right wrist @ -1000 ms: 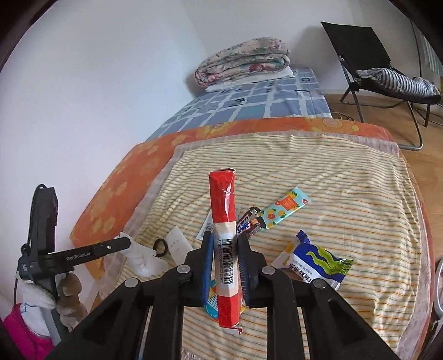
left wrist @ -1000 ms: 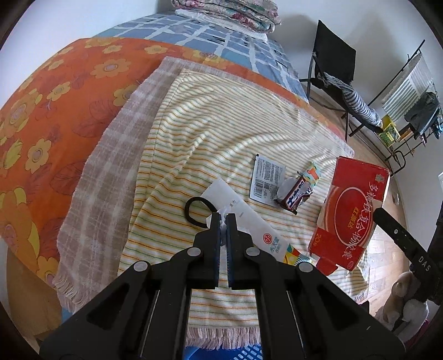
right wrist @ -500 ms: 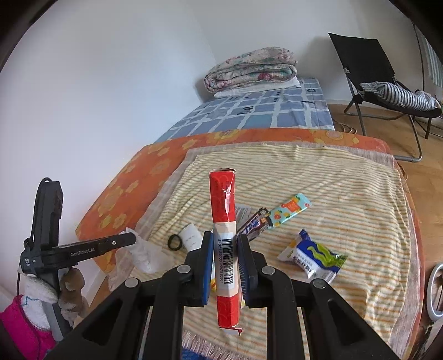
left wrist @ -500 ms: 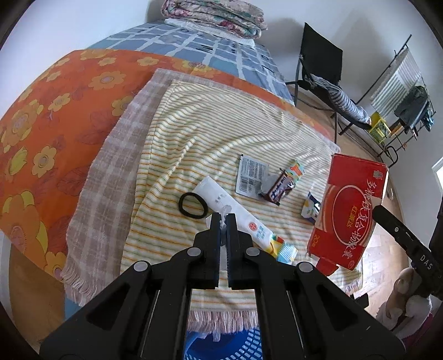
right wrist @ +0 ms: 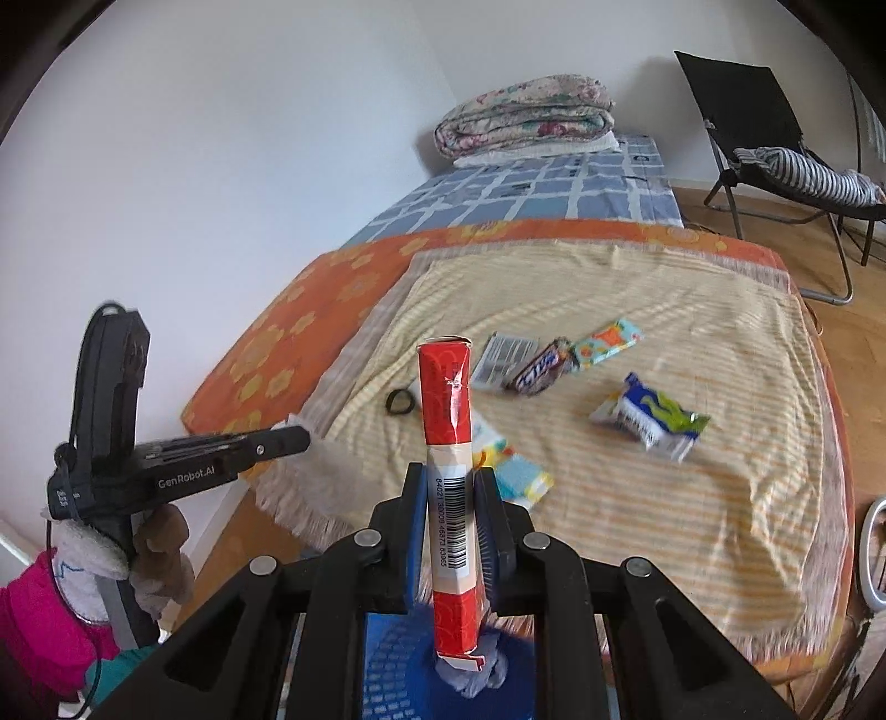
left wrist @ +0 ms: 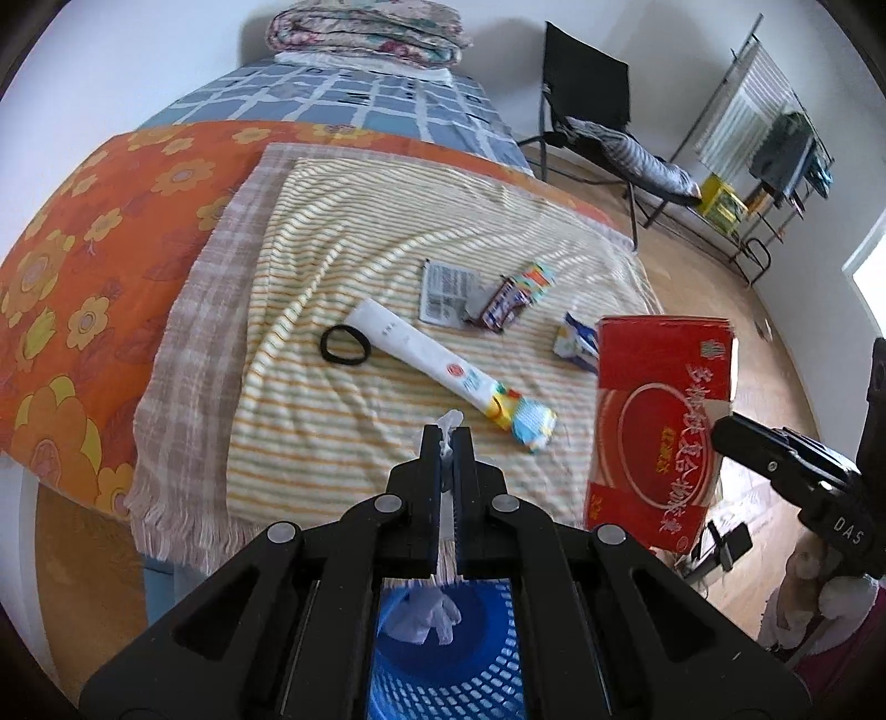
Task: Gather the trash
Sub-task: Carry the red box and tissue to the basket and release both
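My left gripper [left wrist: 447, 440] is shut on a crumpled white plastic scrap [left wrist: 449, 422], whose bulk [left wrist: 426, 615] hangs below the fingers over a blue mesh basket [left wrist: 476, 670]. My right gripper [right wrist: 451, 487] is shut on a flat red carton [right wrist: 447, 396] held upright, its lower end above the same basket [right wrist: 387, 637]. The carton [left wrist: 659, 426] also shows at the right of the left wrist view. On the striped blanket [left wrist: 343, 243] lie a long white wrapper [left wrist: 421, 349], a paper label [left wrist: 446, 285], a chocolate bar wrapper [left wrist: 504, 302], a colourful wrapper [left wrist: 536, 276] and a blue-white packet [left wrist: 576, 343].
A black hair tie [left wrist: 344, 344] lies beside the long white wrapper. The bed has an orange flowered cover [left wrist: 83, 288] and folded quilts [left wrist: 365, 27] at its far end. A black folding chair [left wrist: 587, 94] and a drying rack [left wrist: 775, 155] stand on the wooden floor.
Both grippers have drawn back from the blanket past the bed's near edge with their loads still held. The blue basket has come into view beneath them.
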A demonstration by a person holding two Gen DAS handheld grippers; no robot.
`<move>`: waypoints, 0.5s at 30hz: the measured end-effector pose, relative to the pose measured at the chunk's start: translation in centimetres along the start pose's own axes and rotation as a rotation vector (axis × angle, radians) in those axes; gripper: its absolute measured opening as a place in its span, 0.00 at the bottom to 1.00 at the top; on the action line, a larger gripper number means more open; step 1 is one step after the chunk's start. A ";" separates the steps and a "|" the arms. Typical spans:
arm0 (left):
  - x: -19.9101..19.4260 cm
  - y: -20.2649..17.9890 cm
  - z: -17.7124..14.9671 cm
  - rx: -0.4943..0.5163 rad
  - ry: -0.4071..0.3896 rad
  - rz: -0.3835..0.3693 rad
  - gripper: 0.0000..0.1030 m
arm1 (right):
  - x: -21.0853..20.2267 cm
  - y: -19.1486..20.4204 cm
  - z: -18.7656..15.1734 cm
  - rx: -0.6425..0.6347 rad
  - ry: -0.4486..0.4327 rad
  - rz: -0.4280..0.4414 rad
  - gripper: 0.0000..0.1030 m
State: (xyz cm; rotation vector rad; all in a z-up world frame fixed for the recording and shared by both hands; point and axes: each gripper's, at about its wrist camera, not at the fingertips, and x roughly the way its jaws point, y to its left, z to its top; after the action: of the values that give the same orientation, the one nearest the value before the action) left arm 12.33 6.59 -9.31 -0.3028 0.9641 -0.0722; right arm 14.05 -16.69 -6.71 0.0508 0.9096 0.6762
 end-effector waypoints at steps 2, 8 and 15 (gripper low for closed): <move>-0.2 -0.6 -0.7 0.021 0.002 0.002 0.01 | -0.2 0.5 -0.9 -0.005 0.013 0.002 0.15; -0.6 -2.0 -3.3 0.063 0.022 -0.001 0.01 | -0.9 1.2 -3.2 0.006 0.041 0.001 0.15; -0.6 -3.1 -5.7 0.092 0.048 -0.002 0.01 | -1.3 1.8 -6.0 0.025 0.074 0.001 0.15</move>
State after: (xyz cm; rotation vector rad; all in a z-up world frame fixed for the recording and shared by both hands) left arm 7.58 2.51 -11.02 -0.2175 1.0050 -0.1256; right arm 8.11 -17.39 -9.02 0.0487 0.9892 0.6715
